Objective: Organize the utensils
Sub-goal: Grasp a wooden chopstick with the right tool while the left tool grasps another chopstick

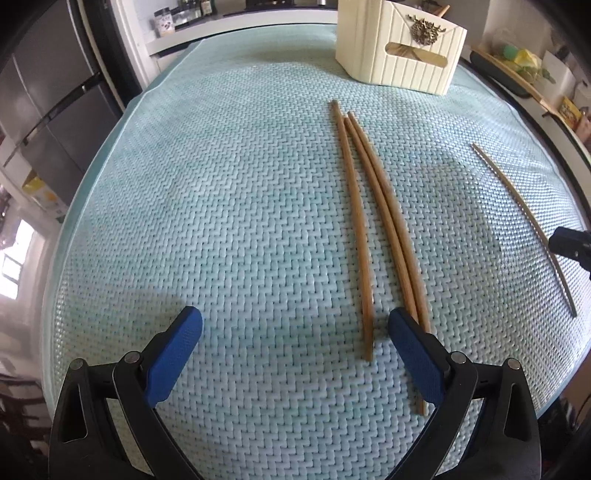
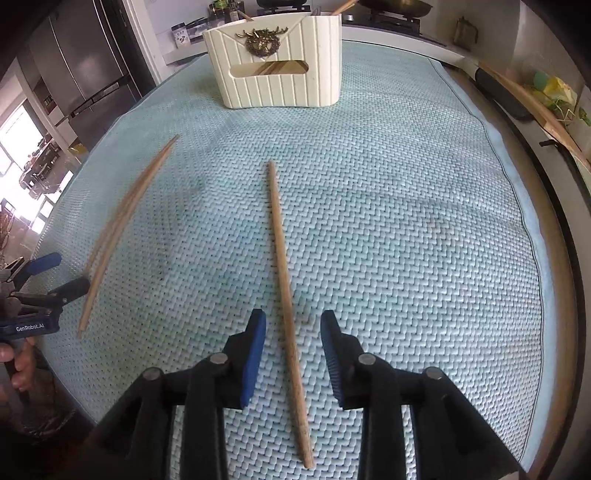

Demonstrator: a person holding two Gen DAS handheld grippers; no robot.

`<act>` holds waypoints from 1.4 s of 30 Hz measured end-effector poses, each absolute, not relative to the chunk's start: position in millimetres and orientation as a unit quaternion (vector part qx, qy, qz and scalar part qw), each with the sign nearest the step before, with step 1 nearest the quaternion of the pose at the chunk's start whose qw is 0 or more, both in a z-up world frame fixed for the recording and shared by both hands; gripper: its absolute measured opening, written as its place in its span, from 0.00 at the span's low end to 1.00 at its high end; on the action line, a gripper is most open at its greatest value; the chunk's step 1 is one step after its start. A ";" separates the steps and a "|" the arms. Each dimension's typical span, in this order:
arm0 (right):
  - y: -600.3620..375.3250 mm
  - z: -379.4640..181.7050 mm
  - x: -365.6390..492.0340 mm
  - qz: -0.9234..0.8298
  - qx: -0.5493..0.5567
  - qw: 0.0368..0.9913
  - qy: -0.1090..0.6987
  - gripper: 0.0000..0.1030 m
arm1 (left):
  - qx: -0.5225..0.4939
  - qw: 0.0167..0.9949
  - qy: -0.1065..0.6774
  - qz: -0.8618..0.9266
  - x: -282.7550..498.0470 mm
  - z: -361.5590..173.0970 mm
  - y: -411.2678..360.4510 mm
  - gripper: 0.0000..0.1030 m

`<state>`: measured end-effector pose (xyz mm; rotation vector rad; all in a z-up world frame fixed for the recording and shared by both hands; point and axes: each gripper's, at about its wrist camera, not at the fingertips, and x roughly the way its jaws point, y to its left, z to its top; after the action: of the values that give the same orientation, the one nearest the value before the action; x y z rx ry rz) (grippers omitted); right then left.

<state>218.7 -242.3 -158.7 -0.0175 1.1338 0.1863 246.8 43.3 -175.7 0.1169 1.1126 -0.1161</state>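
Observation:
Three wooden chopsticks [image 1: 373,206] lie side by side on the teal woven mat [image 1: 221,184]. My left gripper [image 1: 295,325] is open just above their near ends; one lies between its fingers, two run under the right finger [image 1: 417,354]. A fourth chopstick [image 2: 286,295] lies alone, between the fingers of my right gripper [image 2: 293,332], which is open and low over it. The same chopstick shows at the right in the left wrist view [image 1: 524,218]. A cream ribbed utensil holder [image 2: 275,59] with a brass emblem stands at the mat's far edge, with chopsticks inside.
The mat's right edge [image 2: 524,206] borders a dark counter rim with a wooden board [image 2: 532,107] and green items. A fridge [image 2: 85,70] stands at the left. Jars [image 1: 164,22] sit on the counter behind. The left gripper [image 2: 44,280] shows at the right wrist view's left edge.

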 end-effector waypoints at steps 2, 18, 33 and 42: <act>-241.0 -155.1 226.0 0.092 -0.010 0.841 0.534 0.30 | 0.060 0.843 0.531 -0.055 259.4 -174.7 42.7 0.98; -256.4 -148.5 246.0 0.096 0.025 0.842 0.530 0.31 | 0.064 0.832 0.547 -0.073 380.8 -179.7 17.5 0.98; -252.1 -140.6 317.8 0.139 0.023 0.815 0.562 0.31 | 0.095 0.822 0.546 -0.134 406.4 -163.4 -18.0 0.04; -210.6 -155.2 359.0 0.141 -0.058 0.800 0.581 0.09 | 0.031 0.847 0.508 -0.155 378.1 -112.9 15.3 0.04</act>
<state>359.0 -210.6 -155.2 -0.1239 1.2457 0.3020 378.1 15.3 -112.9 0.0647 1.0720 -0.3278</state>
